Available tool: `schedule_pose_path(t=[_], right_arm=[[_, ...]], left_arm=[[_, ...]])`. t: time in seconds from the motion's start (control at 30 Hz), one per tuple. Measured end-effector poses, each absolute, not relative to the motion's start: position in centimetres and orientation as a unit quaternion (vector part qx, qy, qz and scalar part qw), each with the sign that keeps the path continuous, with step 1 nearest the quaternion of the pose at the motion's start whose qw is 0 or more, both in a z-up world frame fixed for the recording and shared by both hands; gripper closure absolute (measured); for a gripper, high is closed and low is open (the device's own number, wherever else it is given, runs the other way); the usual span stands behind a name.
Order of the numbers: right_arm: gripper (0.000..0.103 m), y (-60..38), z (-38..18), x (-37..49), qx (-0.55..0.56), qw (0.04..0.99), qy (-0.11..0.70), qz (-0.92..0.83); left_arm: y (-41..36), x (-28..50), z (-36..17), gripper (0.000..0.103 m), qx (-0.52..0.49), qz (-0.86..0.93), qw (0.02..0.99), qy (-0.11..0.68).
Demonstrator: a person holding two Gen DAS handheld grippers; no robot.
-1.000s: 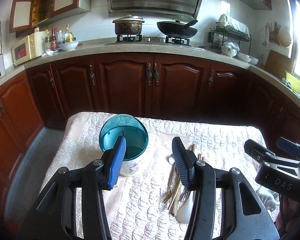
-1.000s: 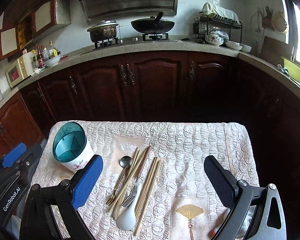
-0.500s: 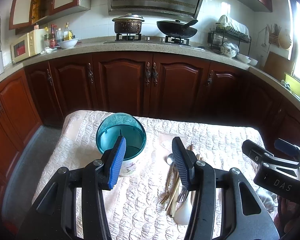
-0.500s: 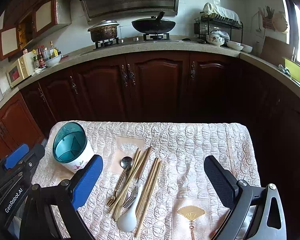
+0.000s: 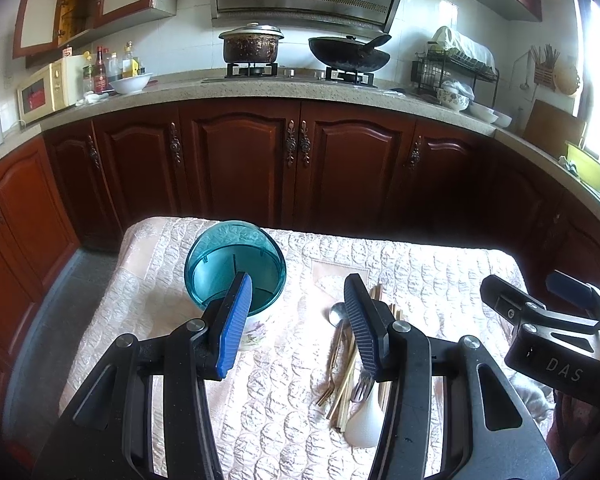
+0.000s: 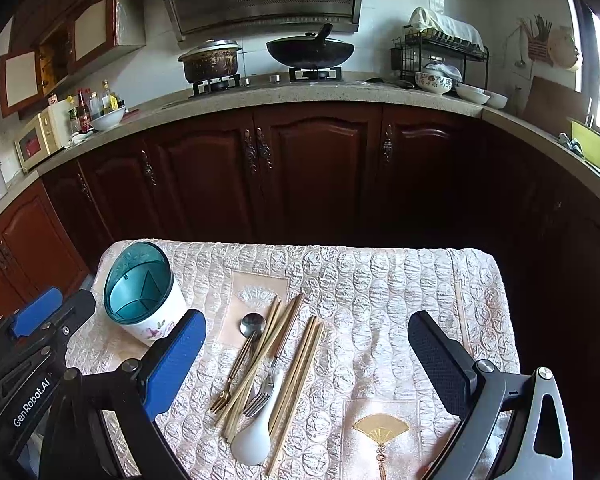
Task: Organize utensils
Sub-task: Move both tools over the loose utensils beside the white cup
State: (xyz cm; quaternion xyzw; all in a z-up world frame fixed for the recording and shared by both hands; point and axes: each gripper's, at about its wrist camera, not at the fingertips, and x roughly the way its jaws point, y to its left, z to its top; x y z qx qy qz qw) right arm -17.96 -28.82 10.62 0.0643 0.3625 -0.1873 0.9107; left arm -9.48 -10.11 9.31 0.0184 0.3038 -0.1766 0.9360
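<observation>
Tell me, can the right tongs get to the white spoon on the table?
Probably yes. The right tongs are wide open and empty, with the white spoon just below them. Nothing covers it, though a fork and chopsticks lie touching it, so they might get nudged.

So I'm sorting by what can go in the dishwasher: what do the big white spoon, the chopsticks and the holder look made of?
White spoon: glossy and opaque, looks ceramic, possibly melamine.
Chopsticks: matte tan sticks with a grainy look, likely bamboo or wood.
Holder: translucent teal insert, probably plastic, in a glossy white cup with a flower print, ceramic or plastic.
</observation>
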Motion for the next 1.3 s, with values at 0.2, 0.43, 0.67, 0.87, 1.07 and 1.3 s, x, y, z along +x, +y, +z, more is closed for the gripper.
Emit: schedule_pose_path(t=[0.2,0.43,0.67,0.87,1.07,1.3], right_arm=[[0.002,-28.7,10.2,-18.1,0.064,0.909,0.364,-0.192],[0.002,-28.9,10.0,-18.2,0.067,0.906,0.368,-0.197],[0.002,-29.1,9.7,-18.5,0.068,0.904,0.371,-0.2],[0.002,-29.4,9.3,-18.4,0.07,0.901,0.378,-0.203],[0.002,-29.5,9.1,-18.3,0.072,0.9,0.378,-0.205],[0.002,-30.7,8.6,-18.5,0.083,0.898,0.381,-0.205]], left_arm=[[-10.1,-9.4,9.1,0.055,0.02,-0.174,0.936,0.306],[-10.0,-9.3,8.9,0.055,0.017,-0.172,0.935,0.311],[-10.1,-9.1,8.5,0.055,0.02,-0.174,0.932,0.317],[-10.1,-9.0,8.1,0.055,0.02,-0.173,0.93,0.322],[-10.1,-8.8,8.1,0.055,0.019,-0.175,0.929,0.325],[-9.9,-8.2,7.4,0.055,0.014,-0.178,0.923,0.34]])
